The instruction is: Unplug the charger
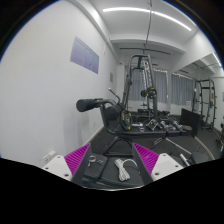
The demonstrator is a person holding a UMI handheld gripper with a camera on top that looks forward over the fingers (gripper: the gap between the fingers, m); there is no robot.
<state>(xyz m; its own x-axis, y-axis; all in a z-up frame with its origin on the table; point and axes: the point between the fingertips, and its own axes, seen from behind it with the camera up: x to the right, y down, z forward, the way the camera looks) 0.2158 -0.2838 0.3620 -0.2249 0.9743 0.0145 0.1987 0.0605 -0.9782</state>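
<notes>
My gripper (112, 160) is open, with its magenta pads (78, 158) spread wide. Between and just ahead of the fingers, a coiled white cable (123, 168) lies on a dark flat surface (108, 150). Beside the cable, nearer the left finger, is a black flat block (94, 166) with a small pale ring on it. Neither finger touches either one. I cannot make out a plug or a socket.
This is a gym room. An exercise bike's handlebars (95, 104) stand just beyond the fingers to the left. A cable machine (143, 85) and a rack of weights (160, 125) stand further back. A white wall with a purple poster (87, 56) runs along the left.
</notes>
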